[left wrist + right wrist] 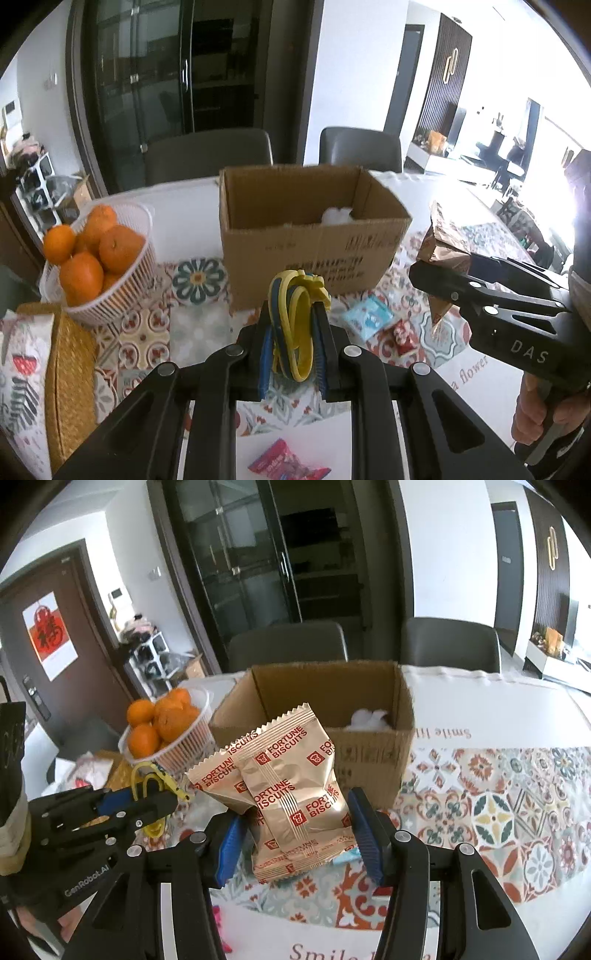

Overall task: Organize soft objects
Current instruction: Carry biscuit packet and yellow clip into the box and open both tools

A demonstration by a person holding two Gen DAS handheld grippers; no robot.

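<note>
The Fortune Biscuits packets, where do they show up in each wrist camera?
Left wrist: the Fortune Biscuits packets sit at right, clamped in the right gripper.
Right wrist: centre, between the blue pads.
Shared landmark: the cardboard box behind them, with the basket of oranges to its left.

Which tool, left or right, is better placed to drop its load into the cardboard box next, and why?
Probably the left. The left tool holds its yellow-and-blue bands directly facing the cardboard box, with the opening just ahead. The right tool, holding the Fortune Biscuits packets, also faces the box, so the difference is small.
</note>
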